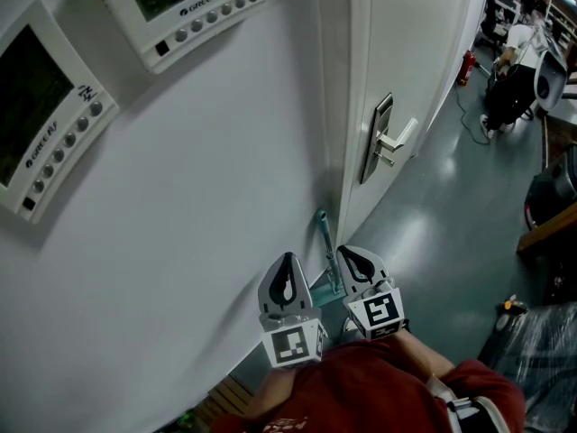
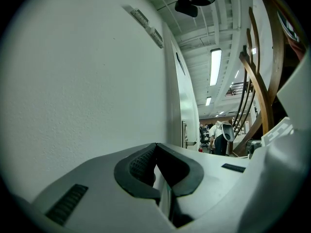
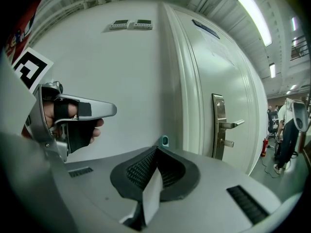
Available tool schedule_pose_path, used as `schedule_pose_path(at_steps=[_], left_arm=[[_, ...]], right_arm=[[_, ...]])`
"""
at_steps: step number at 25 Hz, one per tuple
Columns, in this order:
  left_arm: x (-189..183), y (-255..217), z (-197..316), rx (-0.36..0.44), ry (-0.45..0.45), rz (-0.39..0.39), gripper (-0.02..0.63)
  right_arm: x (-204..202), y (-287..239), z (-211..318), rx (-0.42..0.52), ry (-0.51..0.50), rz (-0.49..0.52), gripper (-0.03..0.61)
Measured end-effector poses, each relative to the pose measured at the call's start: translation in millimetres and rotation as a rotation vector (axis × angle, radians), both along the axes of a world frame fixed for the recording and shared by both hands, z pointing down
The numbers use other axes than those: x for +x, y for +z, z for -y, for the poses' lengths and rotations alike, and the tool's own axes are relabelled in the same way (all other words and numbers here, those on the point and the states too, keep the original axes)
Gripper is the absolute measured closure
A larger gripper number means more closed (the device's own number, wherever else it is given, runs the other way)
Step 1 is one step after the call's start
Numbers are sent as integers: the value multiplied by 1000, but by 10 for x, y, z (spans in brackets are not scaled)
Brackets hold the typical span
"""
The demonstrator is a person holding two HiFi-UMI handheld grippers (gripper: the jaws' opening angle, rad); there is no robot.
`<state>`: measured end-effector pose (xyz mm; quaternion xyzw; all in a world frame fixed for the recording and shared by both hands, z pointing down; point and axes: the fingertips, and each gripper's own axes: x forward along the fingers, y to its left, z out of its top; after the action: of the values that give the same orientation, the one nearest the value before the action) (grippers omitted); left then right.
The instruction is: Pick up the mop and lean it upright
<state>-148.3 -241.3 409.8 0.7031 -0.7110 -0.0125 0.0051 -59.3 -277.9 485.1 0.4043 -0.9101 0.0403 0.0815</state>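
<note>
The mop's teal handle [image 1: 325,242] stands upright against the white wall [image 1: 180,206], right beside the door frame. Only its upper part shows between my two grippers; the mop head is hidden. In the right gripper view its teal top end [image 3: 164,140] peeks just beyond the jaw tips. My left gripper [image 1: 287,260] is to the left of the handle, shut and empty, and points at the wall [image 2: 156,145]. On the handle's right my right gripper [image 1: 353,253] is shut with nothing between its pads [image 3: 156,149].
A white door with a metal lever handle [image 1: 389,142] is just right of the mop. Two wall control panels [image 1: 54,106] [image 1: 180,7] hang above. A red fire extinguisher [image 1: 466,67], desks and people are far right on the green floor. Wooden slats [image 1: 230,395] lie below.
</note>
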Motion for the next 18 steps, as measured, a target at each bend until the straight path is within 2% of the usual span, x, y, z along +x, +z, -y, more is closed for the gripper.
schedule_pose_path(at_steps=[5,10,14,18], left_arm=[[4,8,8,-2,4,0,601],[19,7,18,3,9,-16,601],[58,-15,23,16,15,-44,601],[106,-23,27,15,29,-51,601]], right_arm=[[14,-159,8,2,18,30,560],[55,-575,8,93,14,104,560],[113,-910,-4,122,30,123,560],[145,-976,1,157,35,127,560]])
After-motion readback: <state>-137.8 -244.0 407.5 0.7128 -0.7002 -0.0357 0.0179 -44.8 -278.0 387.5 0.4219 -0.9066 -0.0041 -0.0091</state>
